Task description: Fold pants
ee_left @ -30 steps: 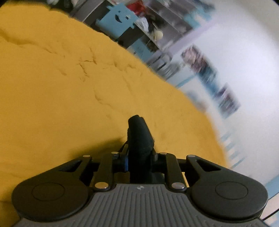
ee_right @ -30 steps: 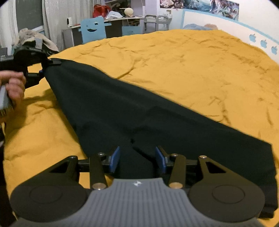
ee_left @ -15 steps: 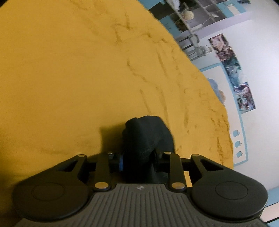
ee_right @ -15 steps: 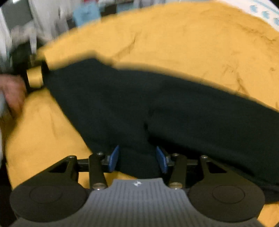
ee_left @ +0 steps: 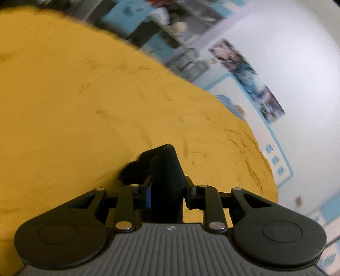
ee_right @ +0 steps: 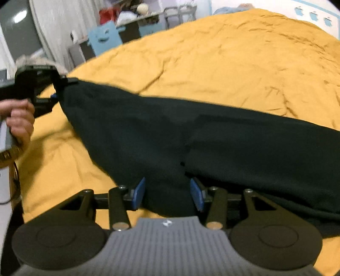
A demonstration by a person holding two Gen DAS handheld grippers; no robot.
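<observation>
Black pants [ee_right: 161, 131] stretch across a yellow bedspread [ee_right: 233, 59], held up at two places. My left gripper [ee_left: 166, 191] is shut on a bunched corner of the pants [ee_left: 166, 167]; in the right wrist view it [ee_right: 61, 89] holds the far left end, lifted off the bed. My right gripper [ee_right: 167, 194] is shut on the near edge of the pants at the crotch. The legs trail off to the right and lie on the bed.
The yellow bedspread [ee_left: 74, 106] fills the space under both grippers. Beyond the bed's far edge stand a blue chair [ee_right: 104, 39], shelves and a desk with clutter [ee_right: 136, 14]. A wall with posters [ee_left: 250, 80] lies to the right.
My left gripper has swung and tilted while keeping its hold on the pants. The pants have been drawn tauter between the two grippers. The right gripper's hold is unchanged.
</observation>
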